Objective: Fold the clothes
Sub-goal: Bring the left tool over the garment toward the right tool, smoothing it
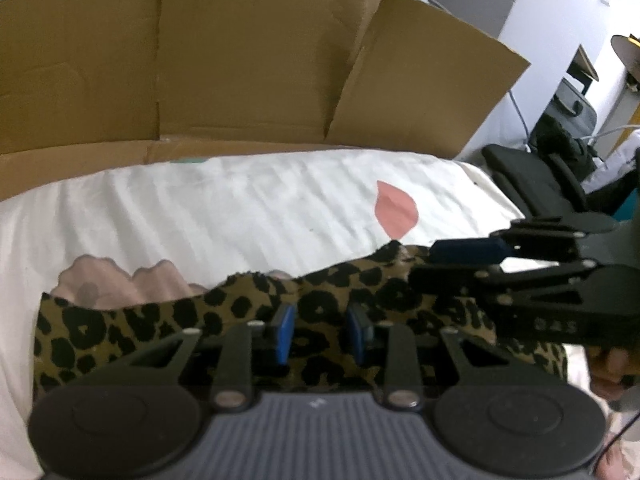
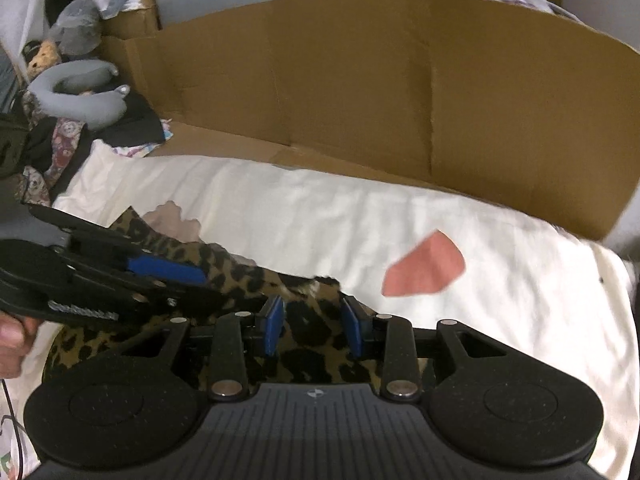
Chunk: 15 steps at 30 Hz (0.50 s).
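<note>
A leopard-print garment (image 1: 168, 320) lies bunched on a white bed sheet (image 1: 240, 208); it also shows in the right wrist view (image 2: 240, 276). My left gripper (image 1: 322, 330) hovers over the garment with its blue pads apart, open, nothing between them. My right gripper (image 2: 312, 324) is also open just above the garment's right part. In the left wrist view the right gripper (image 1: 452, 264) reaches in from the right at the cloth's upper edge. In the right wrist view the left gripper (image 2: 188, 280) comes in from the left over the cloth.
A tall brown cardboard sheet (image 1: 240, 60) stands along the far side of the bed. A pink leaf print (image 1: 394, 210) marks the sheet. A black chair (image 1: 532, 176) stands at the right. A grey neck pillow (image 2: 76, 88) and piled clothes lie at the left.
</note>
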Available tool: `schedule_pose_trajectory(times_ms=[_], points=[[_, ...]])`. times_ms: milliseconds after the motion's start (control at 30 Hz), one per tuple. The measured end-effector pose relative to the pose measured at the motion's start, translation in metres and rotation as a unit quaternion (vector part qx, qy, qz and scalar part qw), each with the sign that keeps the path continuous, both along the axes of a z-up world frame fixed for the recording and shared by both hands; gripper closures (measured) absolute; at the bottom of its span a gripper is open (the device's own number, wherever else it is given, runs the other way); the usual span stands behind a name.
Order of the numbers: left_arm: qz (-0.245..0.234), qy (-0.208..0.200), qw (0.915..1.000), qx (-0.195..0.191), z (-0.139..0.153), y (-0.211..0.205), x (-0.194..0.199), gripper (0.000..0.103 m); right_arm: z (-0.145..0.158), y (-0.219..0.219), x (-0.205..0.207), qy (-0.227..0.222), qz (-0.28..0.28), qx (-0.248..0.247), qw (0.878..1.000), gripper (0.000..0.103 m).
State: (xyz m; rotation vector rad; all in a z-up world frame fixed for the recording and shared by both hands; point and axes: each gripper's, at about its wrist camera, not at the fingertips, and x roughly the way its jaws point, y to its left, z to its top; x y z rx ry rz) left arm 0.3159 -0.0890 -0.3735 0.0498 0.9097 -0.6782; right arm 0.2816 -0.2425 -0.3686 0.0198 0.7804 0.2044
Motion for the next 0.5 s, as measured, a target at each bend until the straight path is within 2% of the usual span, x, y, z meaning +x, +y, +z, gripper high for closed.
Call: schedule_pose_trajectory(times_ms=[100, 233, 300, 333, 367, 500], points=[[0.007, -0.003, 1.0, 0.004, -0.003, -0.002, 0.004, 0.072, 0.003, 0.011, -0.003, -0.006, 0.027, -0.002, 1.0, 0.064], [0.013, -0.003, 0.9999, 0.01, 0.0, -0.004, 0.01, 0.075, -0.006, 0.024, 0.003, 0.012, 0.047, -0.023, 0.999, 0.064], [0.017, -0.005, 0.9997, 0.015, 0.005, -0.004, 0.012, 0.08, -0.01, 0.028, 0.008, 0.018, 0.05, -0.032, 0.998, 0.066], [0.02, -0.006, 0.9996, 0.017, 0.008, -0.004, 0.013, 0.088, -0.011, 0.028, 0.01, 0.018, 0.047, -0.031, 0.998, 0.066], [0.022, -0.006, 0.9996, 0.019, 0.011, -0.004, 0.014, 0.089, -0.012, 0.028, 0.013, 0.021, 0.044, -0.029, 0.998, 0.066], [0.016, -0.008, 0.9998, 0.001, 0.023, 0.004, 0.005, 0.088, -0.016, 0.023, 0.021, 0.033, 0.041, -0.016, 0.998, 0.066]])
